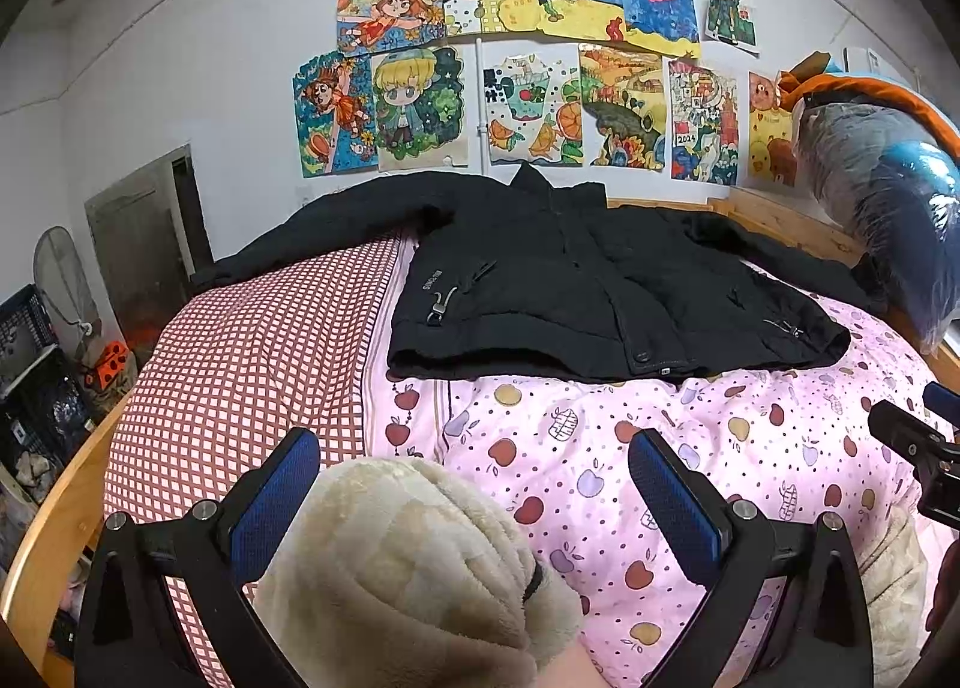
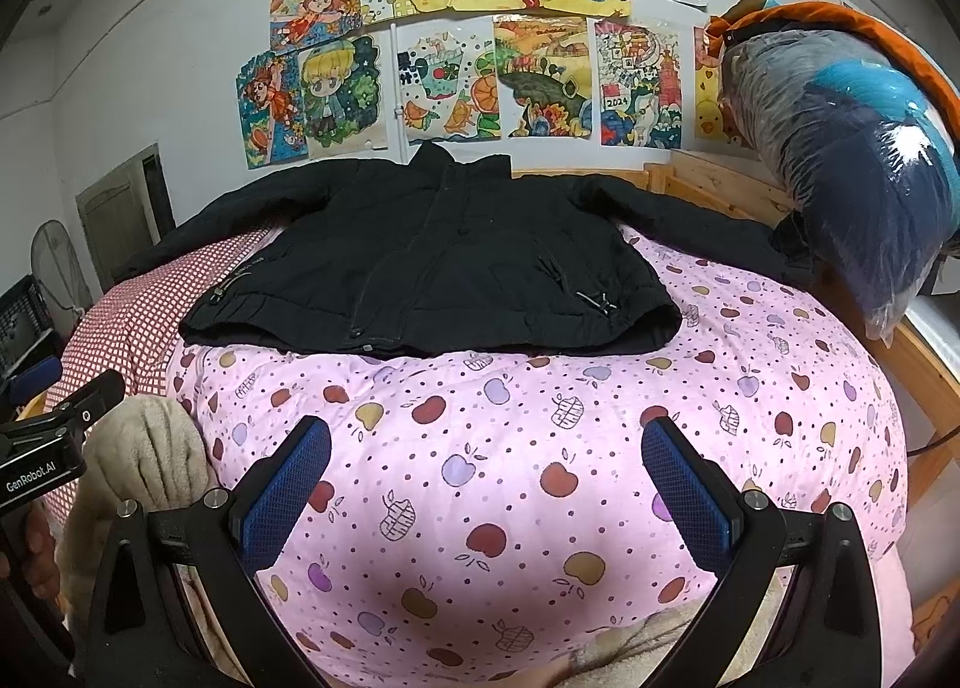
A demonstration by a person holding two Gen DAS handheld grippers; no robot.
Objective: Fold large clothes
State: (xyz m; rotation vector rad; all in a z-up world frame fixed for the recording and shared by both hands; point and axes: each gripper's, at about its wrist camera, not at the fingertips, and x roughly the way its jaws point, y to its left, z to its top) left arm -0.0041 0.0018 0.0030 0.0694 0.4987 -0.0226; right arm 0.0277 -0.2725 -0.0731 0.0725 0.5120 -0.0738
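A black padded jacket [image 1: 570,280] [image 2: 432,262] lies front up and spread flat on the far half of the bed, sleeves stretched out to both sides, hem toward me. My left gripper [image 1: 474,484] hangs open well short of the hem, above the quilt, with a person's beige fleece sleeve [image 1: 408,562] showing between its blue-padded fingers. My right gripper [image 2: 486,478] is open too, over the pink quilt, nothing between its fingers. Each gripper shows at the edge of the other's view.
A pink apple-print quilt [image 2: 540,448] covers the bed beside a red checked cover [image 1: 240,358]. A wooden bed frame [image 2: 708,178] runs behind and to the right. A plastic-wrapped bundle [image 2: 852,147] rests at the right. Crates and a fan [image 1: 60,280] stand left.
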